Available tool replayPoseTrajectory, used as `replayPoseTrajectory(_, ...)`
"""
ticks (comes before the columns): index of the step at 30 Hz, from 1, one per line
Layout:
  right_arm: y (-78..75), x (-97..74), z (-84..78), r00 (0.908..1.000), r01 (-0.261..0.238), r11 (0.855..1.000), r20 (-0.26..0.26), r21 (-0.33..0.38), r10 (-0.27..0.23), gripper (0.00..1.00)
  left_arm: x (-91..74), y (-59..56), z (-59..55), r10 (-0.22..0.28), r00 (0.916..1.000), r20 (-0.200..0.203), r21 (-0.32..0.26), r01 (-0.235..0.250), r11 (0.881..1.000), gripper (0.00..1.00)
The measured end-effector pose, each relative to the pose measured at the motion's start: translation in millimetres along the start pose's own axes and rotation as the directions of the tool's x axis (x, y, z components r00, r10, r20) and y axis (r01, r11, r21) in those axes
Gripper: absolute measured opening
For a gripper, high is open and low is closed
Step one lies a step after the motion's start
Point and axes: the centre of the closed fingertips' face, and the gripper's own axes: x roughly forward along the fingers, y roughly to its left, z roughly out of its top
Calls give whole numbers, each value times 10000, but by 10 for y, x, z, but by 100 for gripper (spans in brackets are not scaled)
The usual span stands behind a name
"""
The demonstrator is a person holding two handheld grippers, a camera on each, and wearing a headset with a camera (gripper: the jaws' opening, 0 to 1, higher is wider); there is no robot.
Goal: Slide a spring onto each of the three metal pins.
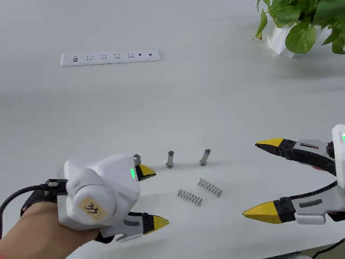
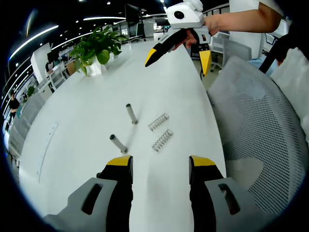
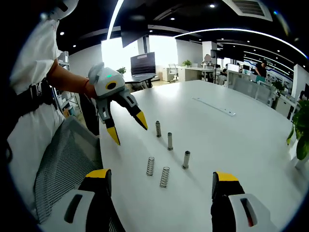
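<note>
Three short metal pins stand upright in a row on the white table: a left pin (image 1: 137, 159), a middle pin (image 1: 170, 159) and a right pin (image 1: 205, 156). In the right gripper view the pin farthest from me (image 3: 158, 128) looks ribbed, as if a spring sits around it. Two loose springs (image 1: 190, 197) (image 1: 209, 187) lie side by side in front of the pins. My left gripper (image 1: 152, 197) is open just left of the springs, its upper jaw beside the left pin. My right gripper (image 1: 252, 179) is open wide to their right. Neither holds anything.
A white power strip (image 1: 110, 56) lies at the back left. A potted plant (image 1: 302, 24) stands at the back right. A mesh chair (image 2: 256, 121) sits off the table's near edge.
</note>
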Motion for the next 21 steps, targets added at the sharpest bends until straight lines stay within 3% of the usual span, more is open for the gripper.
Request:
replayPoseTrajectory(2, -17, -44, -40, 9999, 129, 9998, 29, 149, -129, 85, 144, -1, 30, -130, 9998, -132, 156, 132, 9998, 38)
replayPoseTrajectory(4, -24, -74, -60, 9998, 197, 9996, 82, 214, -199, 85, 223, -9, -6, -225, 9973, -696, 566, 265, 9980, 32)
replayPoseTrajectory(6, -34, -105, -79, 9995, 277, 9992, 154, 276, -281, 85, 329, -39, 44, -338, 9979, -555, 646, 374, 9972, 30)
replayPoseTrajectory(7, -36, -118, -98, 9994, 303, 9991, 172, 304, -308, 85, 380, -58, 4, -471, 9955, -821, 659, 526, 9964, 28)
replayPoseTrajectory(9, -37, -137, -137, 9993, 334, 9987, 173, 381, -341, 85, 433, -21, -4, -234, 9940, -1066, 1302, 373, 9908, 25)
replayPoseTrajectory(12, -22, -148, -209, 9993, 343, 9985, 115, 432, -348, 85, 518, -35, -7, -367, 9934, -1082, 1067, 483, 9931, 21)
replayPoseTrajectory(15, 17, -143, -265, 9995, 297, 9985, 47, 466, -300, 86, 570, -28, -52, -396, 9891, -1417, 1424, 600, 9880, 20)
replayPoseTrajectory(18, 59, -130, -306, 9998, 212, 9984, -30, 533, -210, 86, 613, -12, -115, -417, 9846, -1697, 1404, 660, 9879, 20)
replayPoseTrajectory(21, 69, -123, -331, 9997, 249, 9979, -55, 590, -246, 85, 635, -24, -115, -478, 9849, -1663, 1487, 730, 9862, 18)
